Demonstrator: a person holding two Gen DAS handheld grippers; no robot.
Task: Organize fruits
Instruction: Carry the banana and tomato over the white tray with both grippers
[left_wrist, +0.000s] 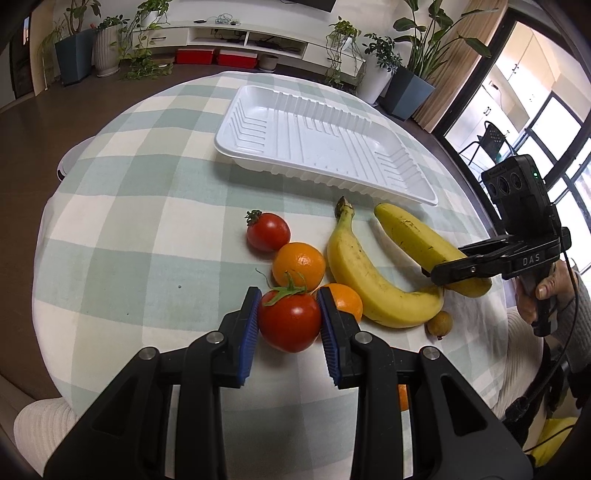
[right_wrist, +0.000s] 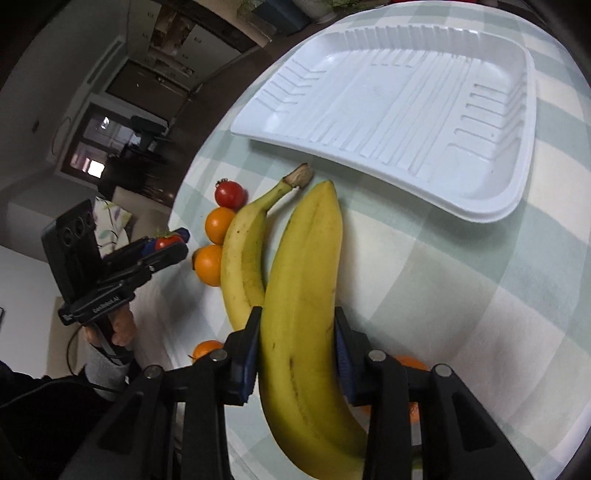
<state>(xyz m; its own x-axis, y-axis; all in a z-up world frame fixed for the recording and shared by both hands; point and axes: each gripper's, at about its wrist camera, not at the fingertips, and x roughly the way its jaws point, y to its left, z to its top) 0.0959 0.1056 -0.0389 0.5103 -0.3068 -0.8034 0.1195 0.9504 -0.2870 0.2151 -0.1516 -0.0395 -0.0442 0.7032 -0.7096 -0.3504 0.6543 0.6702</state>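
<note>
Left claw (left_wrist: 289, 317): pressed onto the near tomato (left_wrist: 290, 321), one blue pad (left_wrist: 248, 325) on each flank; the fruit appears to rest on the table (left_wrist: 147, 192) still.
Near tomato: thin-skinned and soft, judged easy to bruise or split; a light pinch across the widest part is called for, with the green stalk left clear.
Right claw (right_wrist: 297, 354): its pads are seen against the flanks of the outer banana (right_wrist: 303, 295), near the lower third of its length; the jaws have come almost to rest on it.
Outer banana: firm enough to be lifted by a side grip, yet long and curved, so a tilt about the grip is to be expected; its skin marks under hard pressure.
Second banana (right_wrist: 243, 258): lies alongside the outer banana, touching it or nearly so, stalk towards the tray.
Tray (left_wrist: 236, 147): white, ribbed, nothing in it, set towards the far edge of the table.
Other fruit: a second tomato (left_wrist: 268, 232) and two oranges (left_wrist: 299, 264) are clustered between the near tomato and the tray; a small brownish fruit (left_wrist: 439, 323) sits by the second banana's tip.
Task stage: judged early, no fruit being in the tray yet.
</note>
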